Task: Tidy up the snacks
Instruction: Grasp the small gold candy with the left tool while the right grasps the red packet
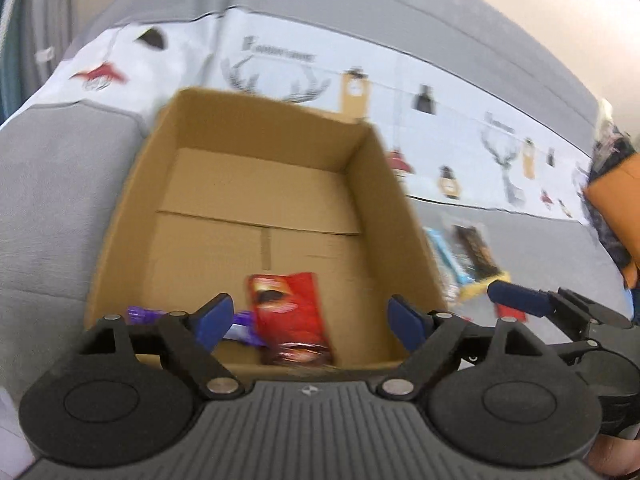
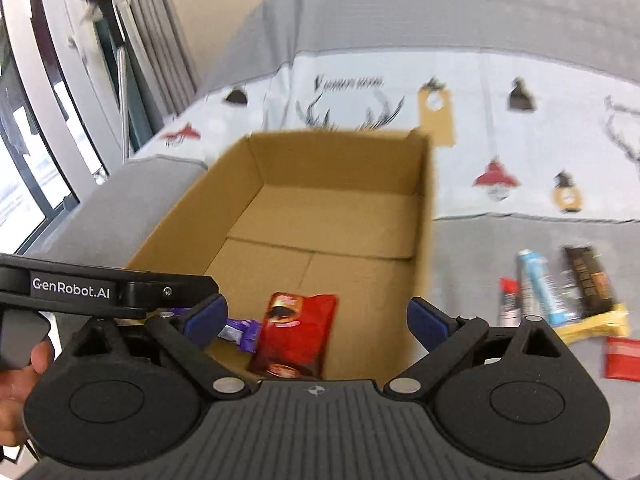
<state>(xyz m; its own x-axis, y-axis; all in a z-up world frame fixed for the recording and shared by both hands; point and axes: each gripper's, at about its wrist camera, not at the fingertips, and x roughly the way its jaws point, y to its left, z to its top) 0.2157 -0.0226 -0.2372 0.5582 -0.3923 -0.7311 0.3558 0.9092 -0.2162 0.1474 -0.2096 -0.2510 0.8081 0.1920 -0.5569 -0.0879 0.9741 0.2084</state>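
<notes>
An open cardboard box [image 1: 120, 240] [image 2: 424, 208] sits on a grey sofa seat. Inside, near its front wall, lie a red snack packet [image 1: 290, 312] [image 2: 298, 330] and a purple wrapper [image 1: 240, 320] [image 2: 240, 330]. My left gripper [image 1: 312, 320] hovers over the box's near edge, jaws wide apart, nothing between the pads. My right gripper [image 2: 316, 320] hangs beside it over the same corner, also open and empty. Right of the box, several snacks lie on the seat: a blue bar [image 2: 538, 284] [image 1: 440, 248], a dark bar [image 2: 588, 280] [image 1: 476, 252], a yellow pack [image 2: 596, 326] and a red packet [image 2: 622, 360].
A pale printed cloth [image 2: 480, 120] covers the sofa back behind the box. A window frame and a radiator [image 2: 152, 40] stand at the far left. The other gripper's body crosses each view's edge, and a hand [image 2: 20, 372] holds one at the lower left.
</notes>
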